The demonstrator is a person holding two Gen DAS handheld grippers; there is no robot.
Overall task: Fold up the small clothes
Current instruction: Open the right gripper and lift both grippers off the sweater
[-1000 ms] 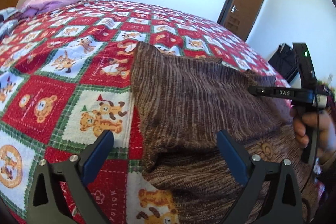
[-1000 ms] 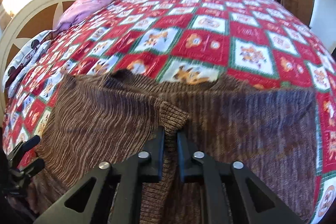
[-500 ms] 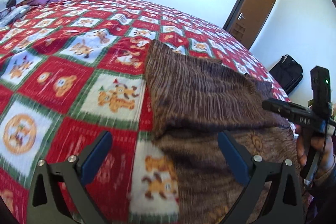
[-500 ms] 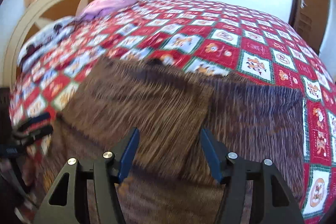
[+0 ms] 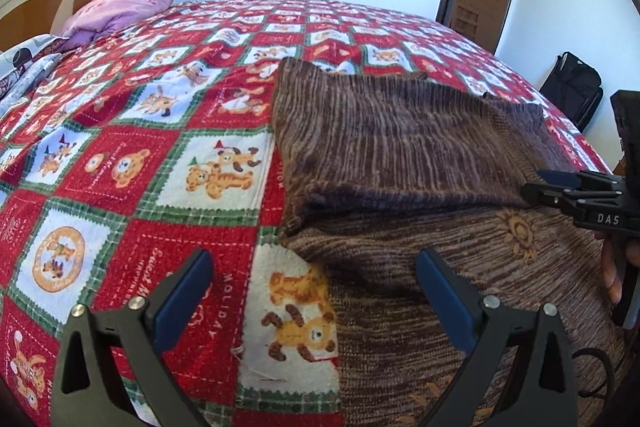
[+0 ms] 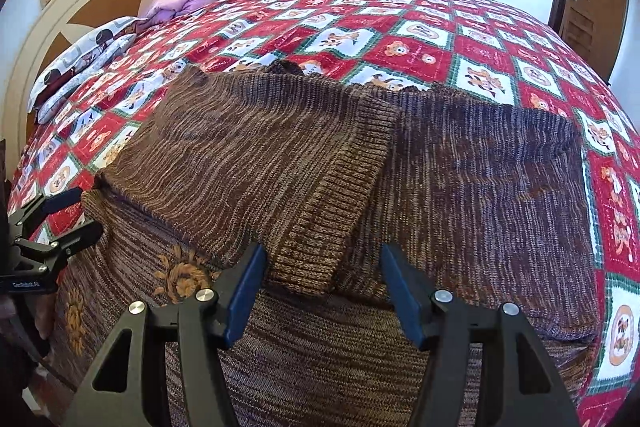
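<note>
Lying flat on the bed (image 6: 440,27), the brown sweater (image 6: 480,167) has its sleeve (image 6: 280,163) folded across, so the right gripper (image 6: 324,291) jaws are opening off the cuff while the left gripper (image 5: 312,291) hovers released, holding nothing

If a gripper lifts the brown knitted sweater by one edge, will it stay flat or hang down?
The brown knitted sweater would probably hang limp: its folded sleeve drapes softly over the body. The thick ribbed knit looks rather heavy, so it may sag and stretch. On the fuzzy bedspread it would likely drag and bunch, not slide.
</note>
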